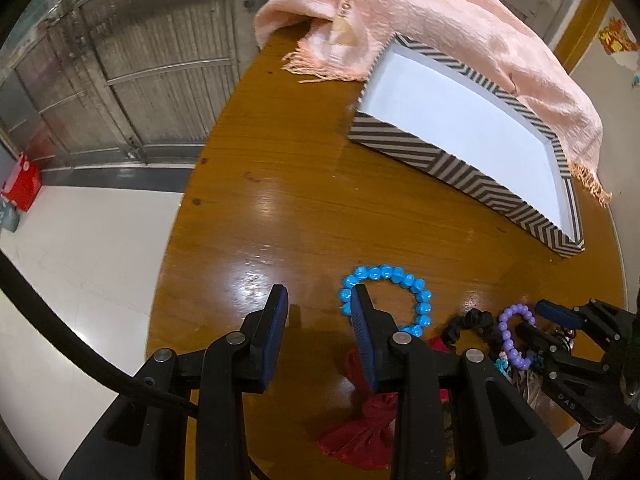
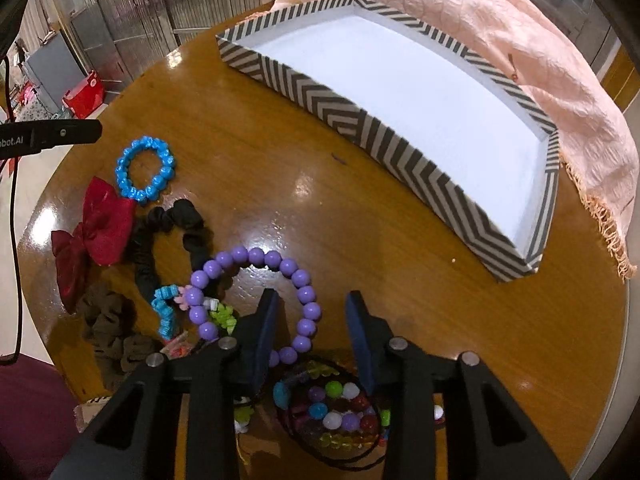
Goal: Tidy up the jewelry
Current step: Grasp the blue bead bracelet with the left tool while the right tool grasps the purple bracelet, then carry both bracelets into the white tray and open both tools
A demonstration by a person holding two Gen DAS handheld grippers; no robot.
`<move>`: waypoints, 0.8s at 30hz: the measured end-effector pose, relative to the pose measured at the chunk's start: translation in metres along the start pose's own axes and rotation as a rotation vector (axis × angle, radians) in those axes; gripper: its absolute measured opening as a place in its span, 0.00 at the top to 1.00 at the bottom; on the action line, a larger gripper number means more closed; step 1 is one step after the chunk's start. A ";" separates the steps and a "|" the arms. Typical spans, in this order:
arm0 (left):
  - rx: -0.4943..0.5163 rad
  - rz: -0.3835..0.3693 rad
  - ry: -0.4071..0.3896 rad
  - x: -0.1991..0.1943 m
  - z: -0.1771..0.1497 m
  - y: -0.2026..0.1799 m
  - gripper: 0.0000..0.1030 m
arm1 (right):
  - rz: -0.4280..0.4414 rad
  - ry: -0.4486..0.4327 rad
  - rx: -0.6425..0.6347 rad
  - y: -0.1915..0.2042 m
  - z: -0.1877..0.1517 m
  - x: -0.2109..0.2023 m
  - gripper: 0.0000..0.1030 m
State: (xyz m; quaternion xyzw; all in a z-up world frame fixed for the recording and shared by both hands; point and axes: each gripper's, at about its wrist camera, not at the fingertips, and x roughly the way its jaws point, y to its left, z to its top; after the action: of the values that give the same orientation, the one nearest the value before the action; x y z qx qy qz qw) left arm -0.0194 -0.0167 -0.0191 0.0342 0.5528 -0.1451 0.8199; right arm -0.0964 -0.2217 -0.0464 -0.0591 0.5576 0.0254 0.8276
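Note:
A striped black-and-white box point(image 1: 408, 148) with a white empty inside stands on the round wooden table; it also shows in the right wrist view point(image 2: 360, 120). A blue bead bracelet point(image 1: 400, 276) lies just ahead of my open left gripper point(image 1: 318, 296), its right finger over the bracelet's left side. My open right gripper point(image 2: 312, 300) straddles the right arc of a purple bead bracelet point(image 2: 296, 276). The blue bracelet point(image 2: 146, 170), a red bow point(image 2: 94, 232), a black scrunchie point(image 2: 160, 232) and mixed multicoloured beads point(image 2: 332, 408) lie at the left and below.
A pink fringed scarf point(image 1: 420, 12) drapes over the table's far edge and the box's back side. The table edge point(image 1: 180, 208) drops to a white floor at the left. A brown scrunchie point(image 2: 108, 332) lies near the table's edge.

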 end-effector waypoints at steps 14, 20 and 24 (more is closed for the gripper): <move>0.079 0.016 0.041 0.033 0.008 -0.020 0.84 | 0.013 -0.028 0.028 -0.015 0.015 0.008 0.90; 0.122 0.035 0.027 0.044 0.010 -0.027 0.90 | 0.047 -0.038 0.050 -0.023 0.018 0.008 0.91; 0.145 0.014 0.022 0.046 0.013 -0.029 1.00 | 0.071 -0.065 0.067 -0.022 0.016 0.001 0.91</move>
State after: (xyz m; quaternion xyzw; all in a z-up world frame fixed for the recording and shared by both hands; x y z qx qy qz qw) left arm -0.0001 -0.0567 -0.0536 0.0987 0.5498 -0.1786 0.8100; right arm -0.0785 -0.2418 -0.0398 -0.0105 0.5328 0.0380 0.8453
